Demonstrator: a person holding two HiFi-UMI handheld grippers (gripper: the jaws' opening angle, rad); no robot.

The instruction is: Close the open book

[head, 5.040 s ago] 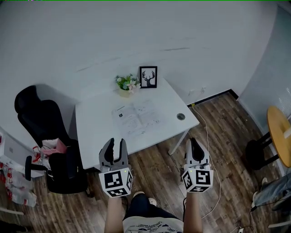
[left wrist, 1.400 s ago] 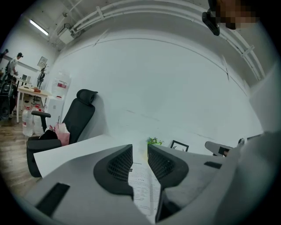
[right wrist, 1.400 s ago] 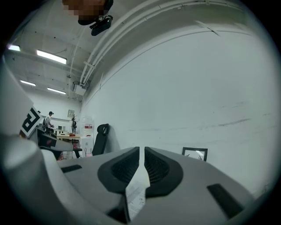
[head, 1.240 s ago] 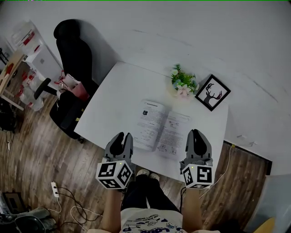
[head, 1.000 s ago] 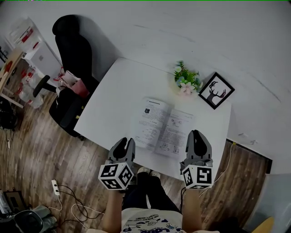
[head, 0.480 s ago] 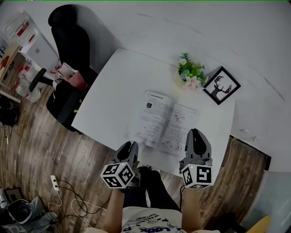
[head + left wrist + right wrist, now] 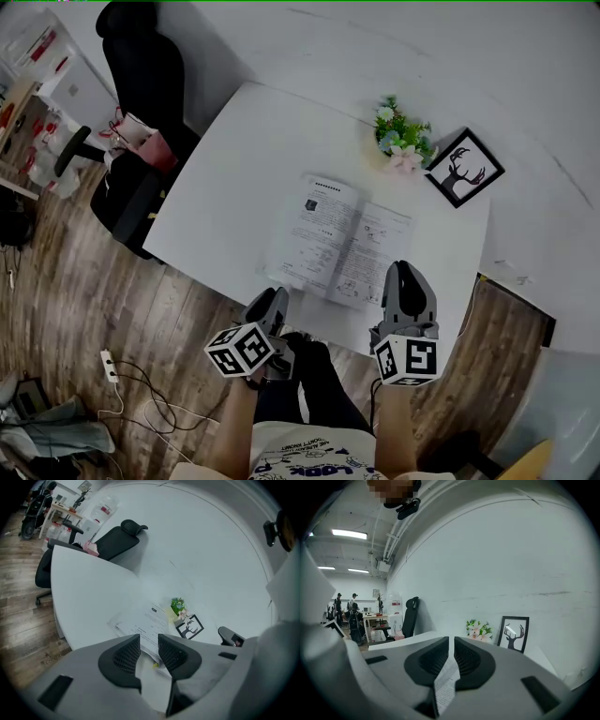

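The left gripper [image 7: 149, 641] has its jaws apart with nothing between them; the near edge of the book shows through the gap. In the head view it sits just off the front edge of the table [image 7: 225, 178], short of the book's left page. The right gripper [image 7: 451, 641] has its jaws close together, only a thin slit left, and it grips nothing. It hangs over the front edge of the table beside the book's right page.

The book [image 7: 339, 242] lies open and flat on the white table, near the front edge, both pages facing up. A small plant [image 7: 403, 141] and a framed deer picture [image 7: 464, 169] stand behind it by the wall, well apart from it, and a black chair [image 7: 141, 56] stands past the table's left end.

The book looks thin and soft-covered, so it is probably light and floppy, and likely to slide on the smooth top if pushed. The outer edge of one page near a front corner seems the best place to hold: pinch it lightly, lift it and fold it over the spine. The other gripper may need to press the far half down so the book does not skate away
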